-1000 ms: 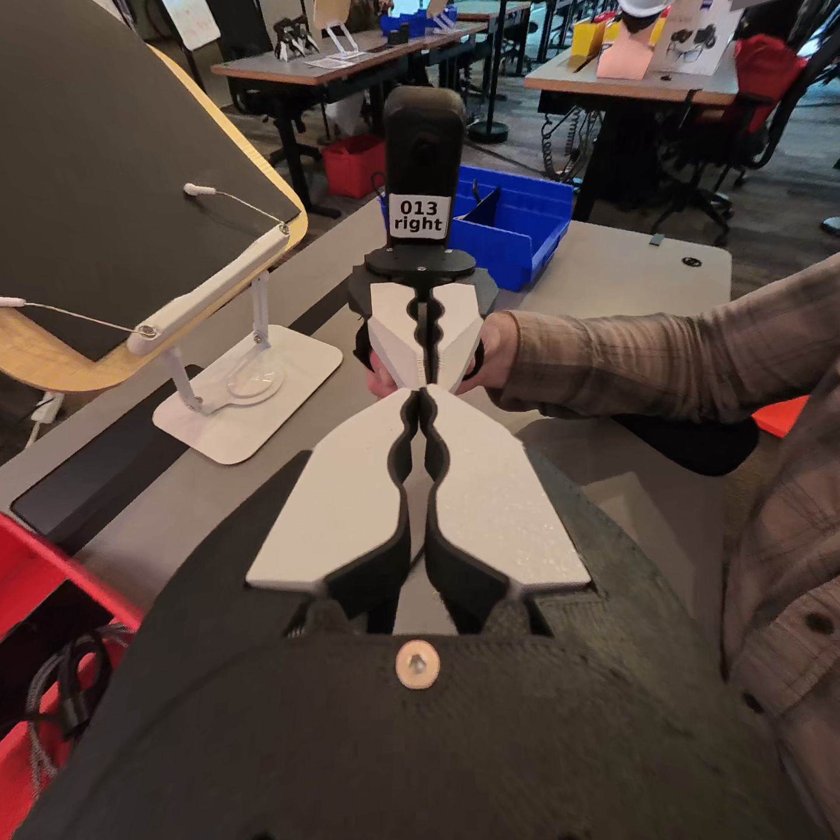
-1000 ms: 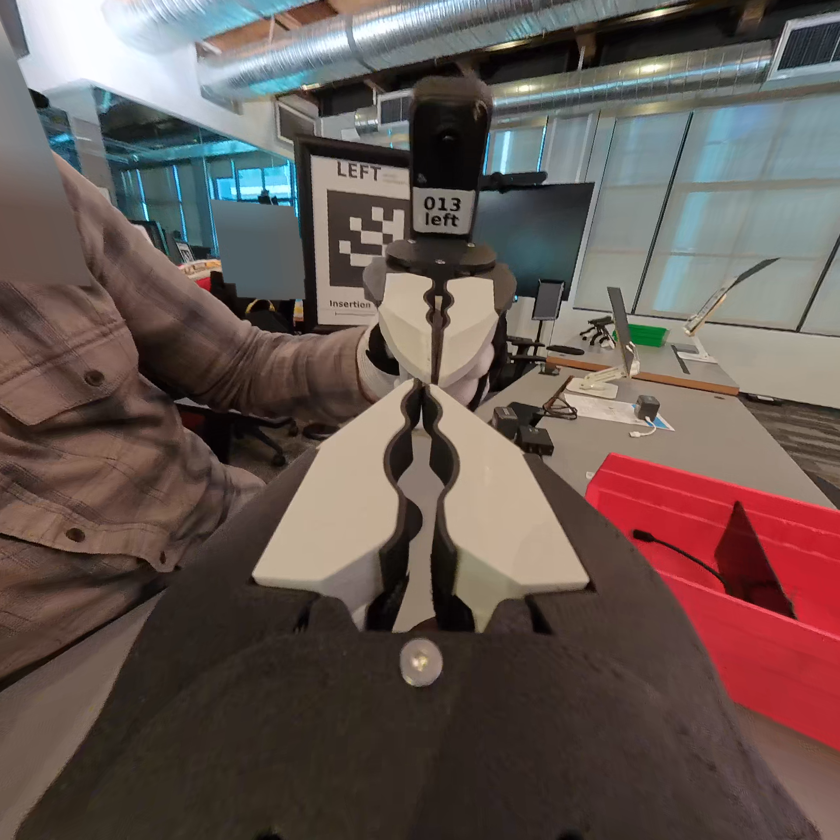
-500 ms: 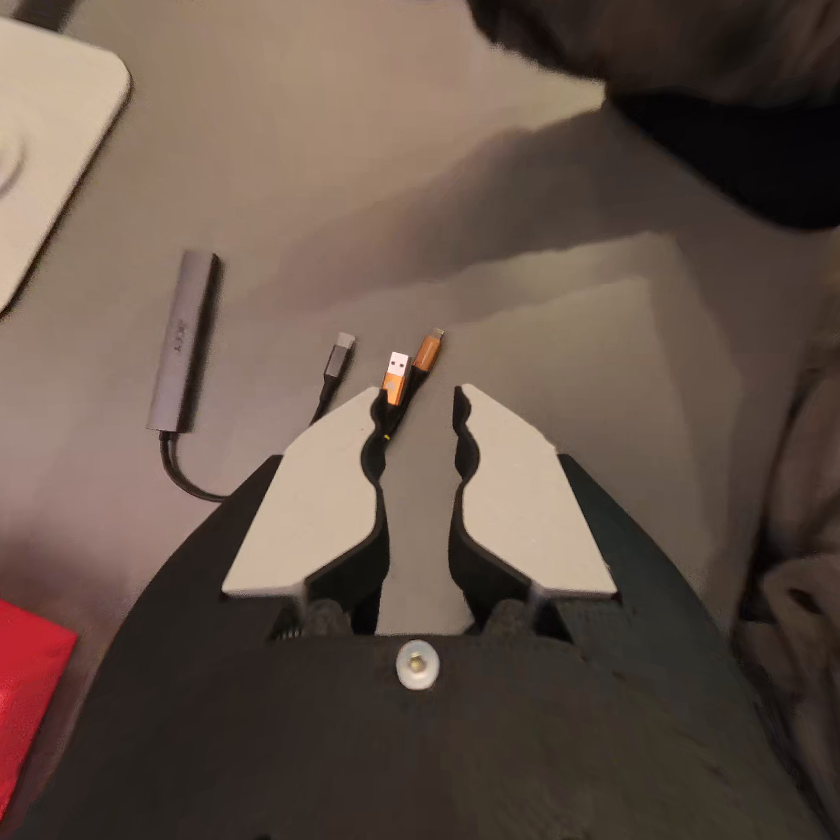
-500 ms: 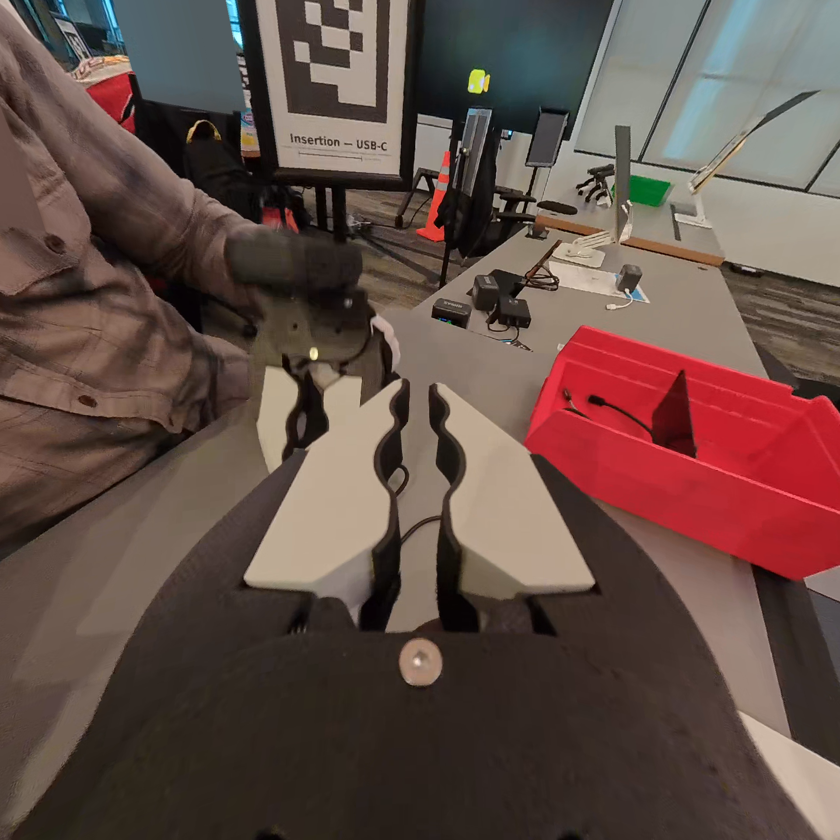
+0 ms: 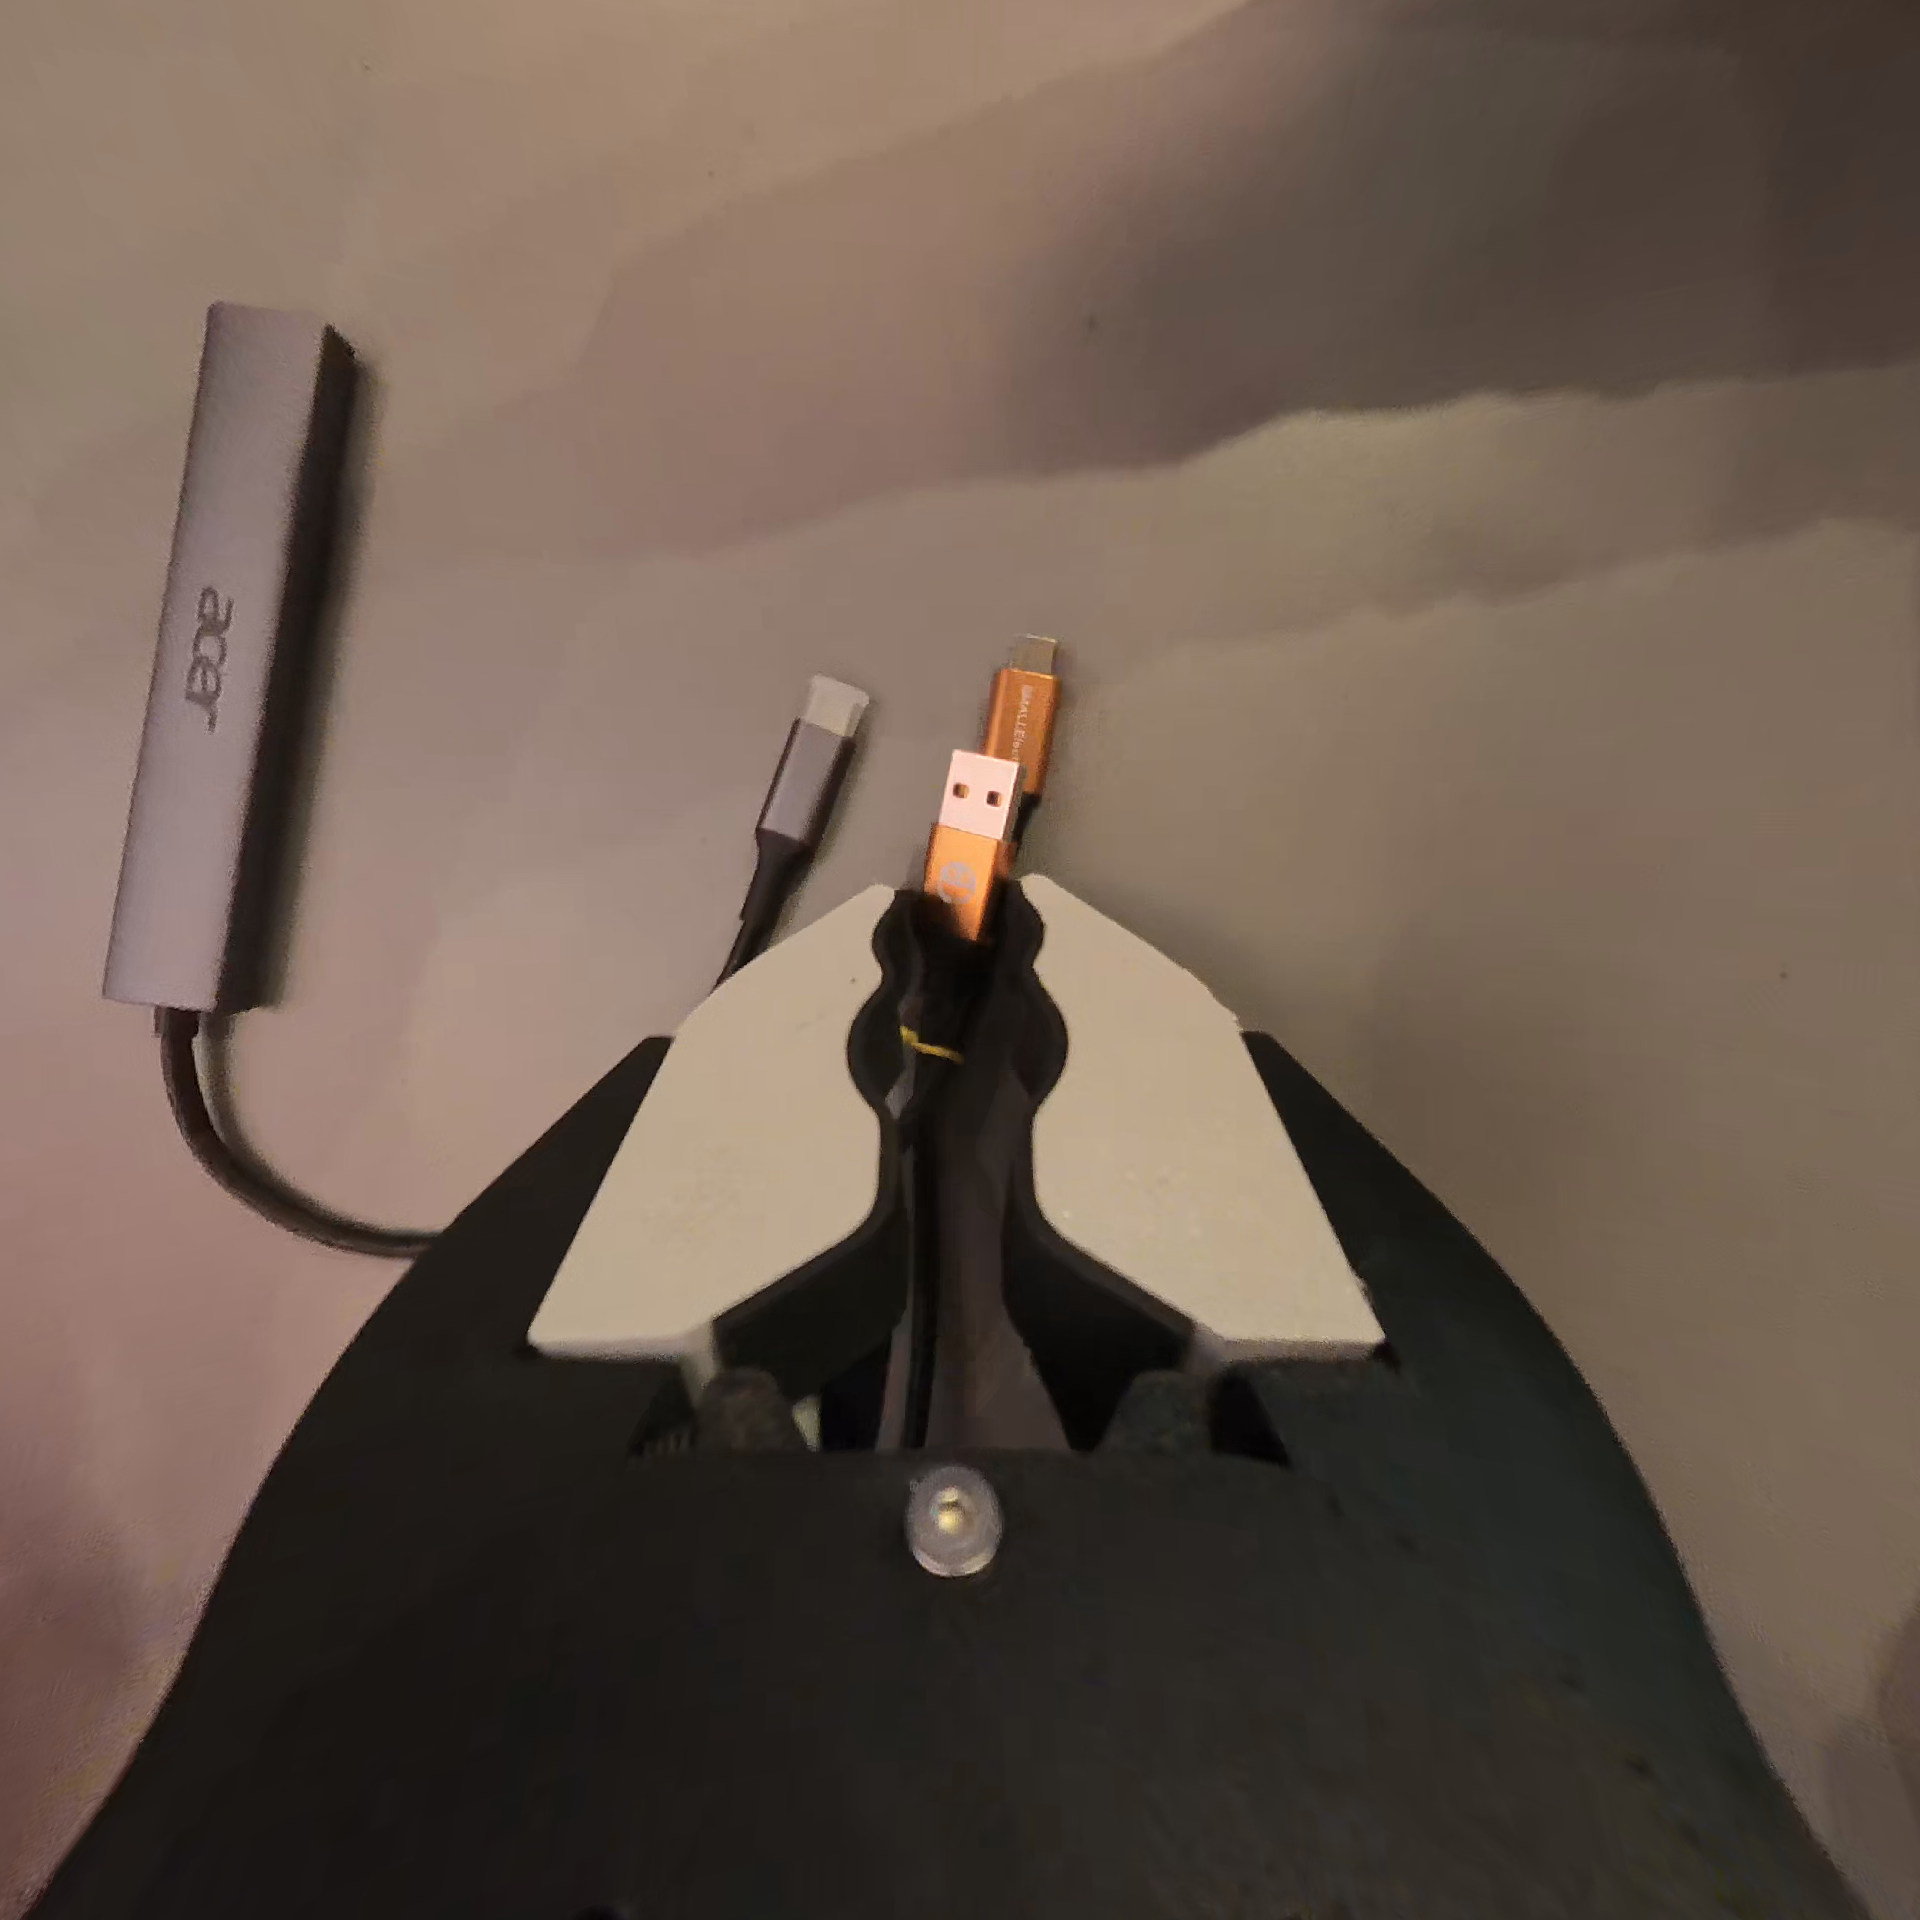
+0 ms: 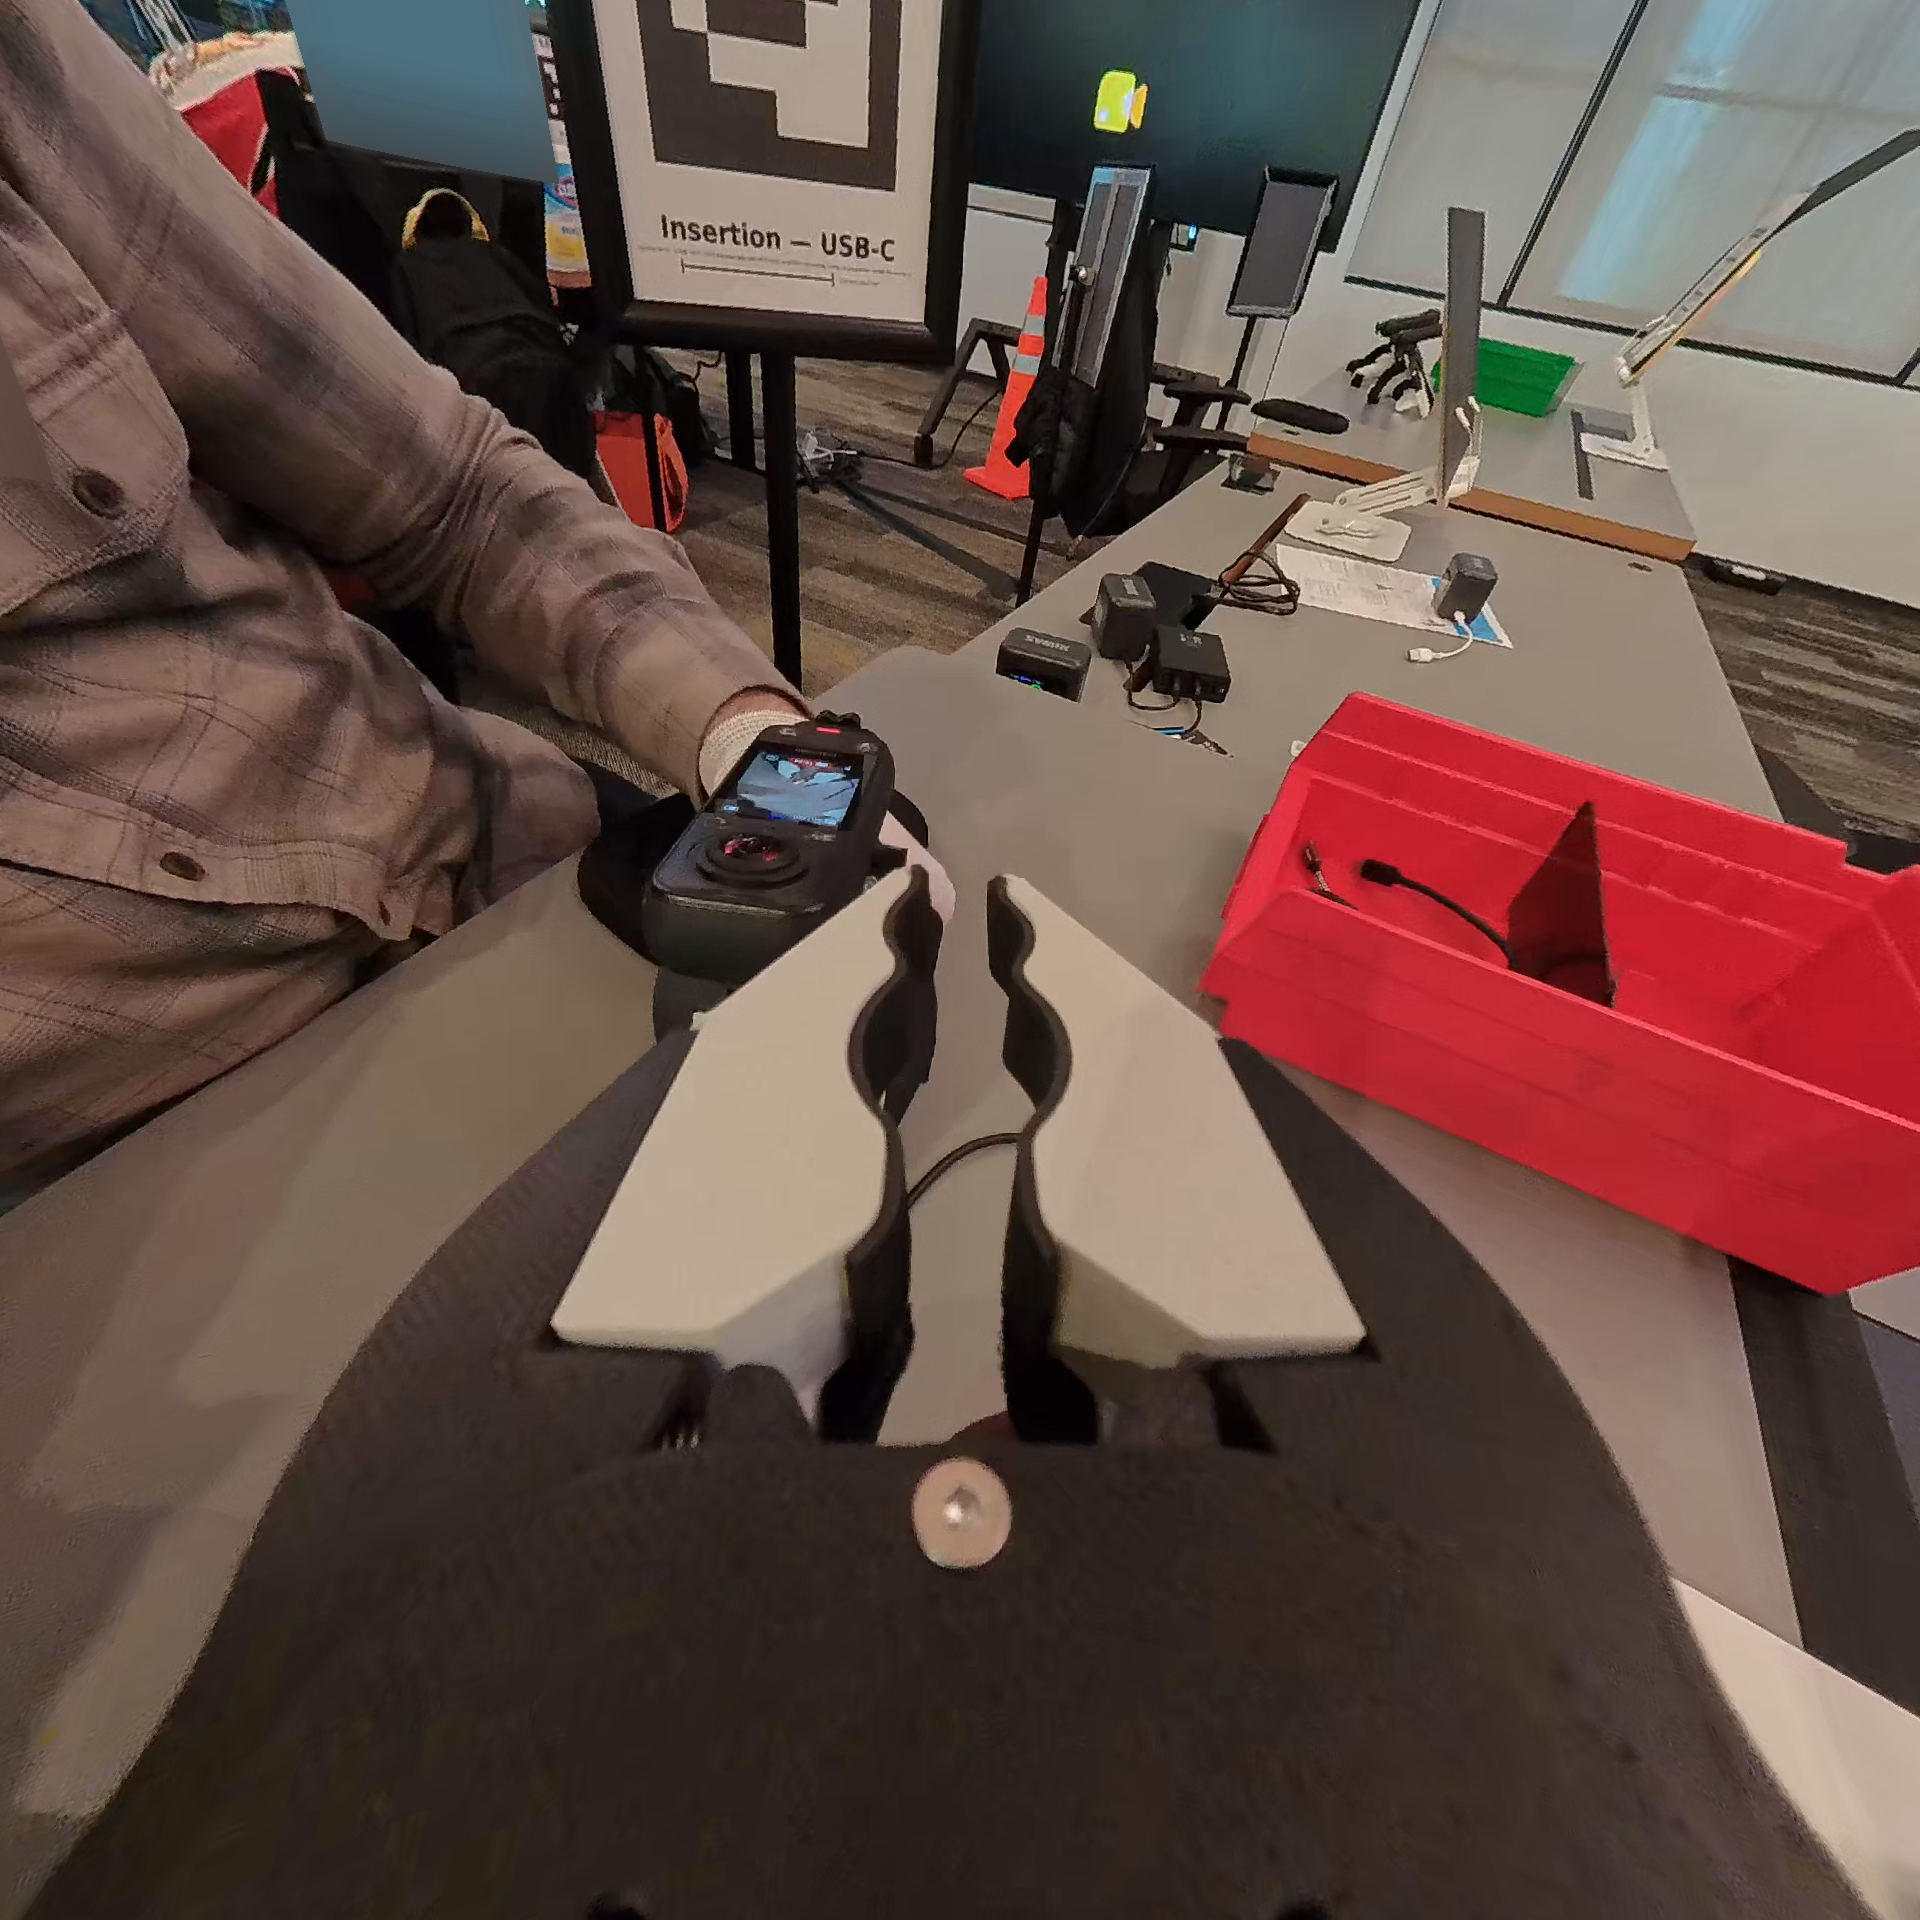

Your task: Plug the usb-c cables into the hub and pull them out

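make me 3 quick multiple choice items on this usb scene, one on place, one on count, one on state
1. In the left wrist view, the grey hub lies:
A. left of the plugs
B. right of the plugs
C. in the red bin

2. Orange plugs ahead of the left claw:
A. one
B. two
C. four

3. The right claw is:
A. shut on a cable
B. open, holding nothing
C. out of view

Answers:
1 A, it sits at the left edge.
2 B, the orange USB-A plug and orange USB-C plug.
3 B, a gap shows between its fingers.
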Available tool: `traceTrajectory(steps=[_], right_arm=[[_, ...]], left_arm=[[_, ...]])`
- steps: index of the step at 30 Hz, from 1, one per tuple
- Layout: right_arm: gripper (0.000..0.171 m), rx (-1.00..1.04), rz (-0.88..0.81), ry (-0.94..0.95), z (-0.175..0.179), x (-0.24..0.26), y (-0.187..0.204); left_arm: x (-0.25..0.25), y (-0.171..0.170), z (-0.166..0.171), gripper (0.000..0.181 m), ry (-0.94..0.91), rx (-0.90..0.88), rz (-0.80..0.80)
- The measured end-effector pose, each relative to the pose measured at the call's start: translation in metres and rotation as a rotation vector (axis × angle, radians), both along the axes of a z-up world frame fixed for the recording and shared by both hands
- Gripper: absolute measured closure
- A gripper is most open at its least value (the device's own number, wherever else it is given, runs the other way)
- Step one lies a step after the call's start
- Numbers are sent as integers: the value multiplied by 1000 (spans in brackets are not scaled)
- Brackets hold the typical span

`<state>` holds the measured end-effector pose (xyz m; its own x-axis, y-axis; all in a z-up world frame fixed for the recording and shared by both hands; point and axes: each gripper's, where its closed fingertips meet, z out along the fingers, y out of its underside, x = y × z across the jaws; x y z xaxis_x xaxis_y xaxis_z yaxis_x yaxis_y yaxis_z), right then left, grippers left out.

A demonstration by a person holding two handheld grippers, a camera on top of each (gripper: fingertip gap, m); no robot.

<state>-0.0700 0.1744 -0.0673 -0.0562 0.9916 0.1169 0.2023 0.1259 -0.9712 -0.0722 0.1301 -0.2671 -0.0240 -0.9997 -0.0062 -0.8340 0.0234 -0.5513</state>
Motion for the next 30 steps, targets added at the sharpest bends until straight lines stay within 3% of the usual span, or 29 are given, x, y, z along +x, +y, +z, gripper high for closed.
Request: traceTrajectory(steps=[1,6,9,14,22,25,30], right_arm=[[162,6,-3,-2,0,0,0],[149,10,-6,-45,-5,1,-1],[136,-14,5,-76,-13,-1,-2],[137,5,24,-148,-31,-25,-5],[146,72,60,-196,-49,-65,-14],[162,91,67,-204,-52,-68,-16],[162,82,89,-168,-43,-63,-20]], left_arm=[[-2,3,1,166,-4,8,16],[-20,20,43,166,-134,-29,122],[-45,39,81,166,-181,74,203],[-77,49,126,166,-184,211,285],[-81,38,141,166,-187,256,278],[-77,35,146,166,-206,253,273],[-73,31,149,166,-212,259,265]])
